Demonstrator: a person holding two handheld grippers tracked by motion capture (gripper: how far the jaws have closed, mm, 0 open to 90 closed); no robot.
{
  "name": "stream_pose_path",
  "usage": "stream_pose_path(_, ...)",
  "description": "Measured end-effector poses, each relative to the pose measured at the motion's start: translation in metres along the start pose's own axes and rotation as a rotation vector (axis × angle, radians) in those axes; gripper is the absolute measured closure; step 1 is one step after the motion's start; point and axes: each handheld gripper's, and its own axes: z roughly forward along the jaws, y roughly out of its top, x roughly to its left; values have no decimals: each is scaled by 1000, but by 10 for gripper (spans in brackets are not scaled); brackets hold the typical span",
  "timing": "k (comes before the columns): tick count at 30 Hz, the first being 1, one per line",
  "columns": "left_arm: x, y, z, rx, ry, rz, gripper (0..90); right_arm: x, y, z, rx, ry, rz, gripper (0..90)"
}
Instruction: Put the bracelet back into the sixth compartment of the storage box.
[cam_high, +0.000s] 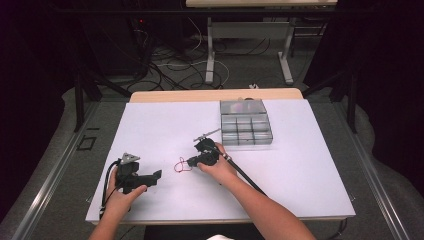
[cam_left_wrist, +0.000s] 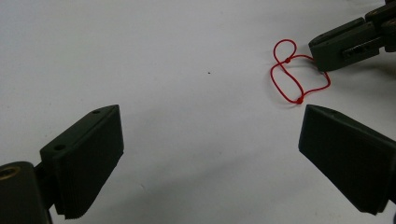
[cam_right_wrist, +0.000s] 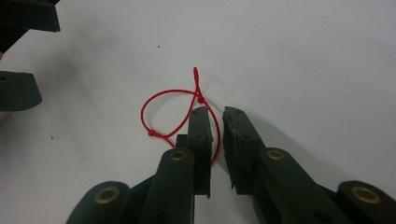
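At the left of the high view, the left gripper (cam_high: 156, 174) lay low over the white counter (cam_high: 165, 125), held in the person's left hand (cam_high: 121, 196), its jaws pointing right toward the middle. In the left gripper view we saw those jaws standing wide apart with nothing but bare counter between them. Just to the right lay the red string (cam_high: 181, 165), a thin looped cord with small knots, flat on the counter between the two grippers. The right gripper (cam_high: 189, 161) came next, gripped by the right hand (cam_high: 218, 167) with the forearm coming in from the lower right, its jaws aimed left at the string. In the right gripper view the jaws were nearly together, a narrow gap left, with a strand of the red string (cam_right_wrist: 175, 114) running down into that gap; we could not tell whether the pads pressed it. Well to the right, a clear compartment box (cam_high: 246, 122) sat at the counter's far side, out of the way.
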Motion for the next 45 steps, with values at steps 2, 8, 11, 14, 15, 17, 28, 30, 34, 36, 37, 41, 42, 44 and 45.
stream_pose_path(2, 0, 0, 0, 0, 0, 1, 66, -1, 0, 1, -3, 1, -15, 836)
stream_pose_path(8, 0, 0, 0, 1, -1, 1, 66, 0, -1, 2, 3, -3, -8, 869)
stream_pose_path(11, 0, 0, 0, 0, -2, 1, 66, -1, -1, 2, 5, -7, -10, 887)
stream_pose_path(14, 0, 0, 0, 1, -2, 1, 66, -1, -1, 2, -2, -6, -11, 895)
stream_pose_path(15, 0, 0, 0, 0, -3, 1, 66, -1, -1, 2, -3, -6, -12, 897)
stream_pose_path(17, 0, 0, 0, 1, -2, 1, 66, -1, 0, 2, 2, -4, -15, 900)
stream_pose_path(28, 0, 0, 0, 1, -3, 2, 67, -1, -1, 1, 3, 5, -9, 900)
stream_pose_path(30, 0, 0, 0, 2, -3, 2, 66, -1, -1, 0, 4, -3, -15, 900)
stream_pose_path(34, 0, 0, 0, 2, -3, 2, 67, 0, 0, -1, -8, -4, -16, 900)
stream_pose_path(36, 0, 0, 0, 3, -1, 2, 67, 1, 0, -2, -1, -1, 2, 900)
stream_pose_path(37, 0, 0, 1, 3, -2, 2, 67, 1, 0, -3, -7, 0, 1, 900)
stream_pose_path(41, 0, 0, 0, 3, -2, 2, 66, 2, 1, -5, -18, 3, -6, 900)
stream_pose_path(42, 0, 0, 0, 2, -3, 1, 67, 2, 1, -6, -13, 7, -6, 900)
stream_pose_path(44, 0, 0, 0, 3, -2, 3, 67, 3, 2, -7, -17, 5, 3, 900)
stream_pose_path(45, 0, 0, 0, 4, -1, 3, 67, 3, 2, -8, -27, 9, -1, 900)
